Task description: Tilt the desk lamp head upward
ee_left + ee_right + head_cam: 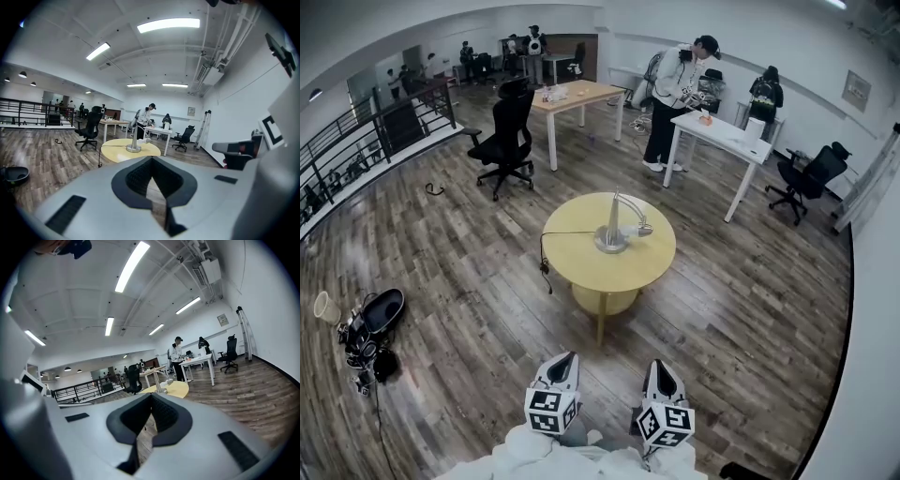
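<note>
A silver desk lamp [614, 228] stands on a round yellow table [649, 266] in the middle of the room, its head [643, 228] drooping to the right. A black cord [546, 253] runs off the table's left edge. The lamp [134, 142] is small and distant in the left gripper view, and the lamp [159, 383] shows far off in the right gripper view too. My left gripper [564, 359] and right gripper [661, 367] hang side by side well short of the table, both shut and empty.
A black office chair [506, 138] and a wooden desk [578, 94] stand behind the table. A person [677, 97] stands at a white desk [722, 138] at the back right. A railing [366, 141] runs along the left. Bags and gear [366, 331] lie on the floor at left.
</note>
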A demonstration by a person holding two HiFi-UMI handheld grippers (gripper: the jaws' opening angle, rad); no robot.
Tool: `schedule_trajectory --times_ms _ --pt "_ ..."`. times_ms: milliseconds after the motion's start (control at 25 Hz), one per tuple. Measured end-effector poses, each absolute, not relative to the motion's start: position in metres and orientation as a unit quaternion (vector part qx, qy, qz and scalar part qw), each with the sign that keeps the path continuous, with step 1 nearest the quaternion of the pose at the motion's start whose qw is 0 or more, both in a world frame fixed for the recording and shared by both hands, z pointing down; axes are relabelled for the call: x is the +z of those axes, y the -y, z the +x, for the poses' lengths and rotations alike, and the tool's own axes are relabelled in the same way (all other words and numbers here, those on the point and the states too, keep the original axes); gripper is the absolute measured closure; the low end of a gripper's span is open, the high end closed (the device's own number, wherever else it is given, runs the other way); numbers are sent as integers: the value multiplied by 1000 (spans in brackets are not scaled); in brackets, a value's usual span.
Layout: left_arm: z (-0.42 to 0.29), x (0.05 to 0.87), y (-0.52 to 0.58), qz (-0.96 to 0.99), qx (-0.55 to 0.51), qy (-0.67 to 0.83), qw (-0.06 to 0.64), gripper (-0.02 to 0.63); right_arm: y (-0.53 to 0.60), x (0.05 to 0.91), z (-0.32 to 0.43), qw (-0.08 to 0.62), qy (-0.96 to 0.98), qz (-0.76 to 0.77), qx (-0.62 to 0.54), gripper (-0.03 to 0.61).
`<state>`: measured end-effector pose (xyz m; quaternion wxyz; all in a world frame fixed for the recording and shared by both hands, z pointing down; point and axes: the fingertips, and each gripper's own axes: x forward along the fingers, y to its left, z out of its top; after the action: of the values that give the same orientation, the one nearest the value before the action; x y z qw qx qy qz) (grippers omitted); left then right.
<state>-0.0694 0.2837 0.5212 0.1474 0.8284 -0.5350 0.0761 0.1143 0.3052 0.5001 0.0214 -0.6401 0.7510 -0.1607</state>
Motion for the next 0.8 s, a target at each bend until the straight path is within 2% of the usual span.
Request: schedule_trajectory --times_ms 800 --pt "-61 526 -127 842 71 517 139 615 -156 510 138 28 -721 -674 -158 566"
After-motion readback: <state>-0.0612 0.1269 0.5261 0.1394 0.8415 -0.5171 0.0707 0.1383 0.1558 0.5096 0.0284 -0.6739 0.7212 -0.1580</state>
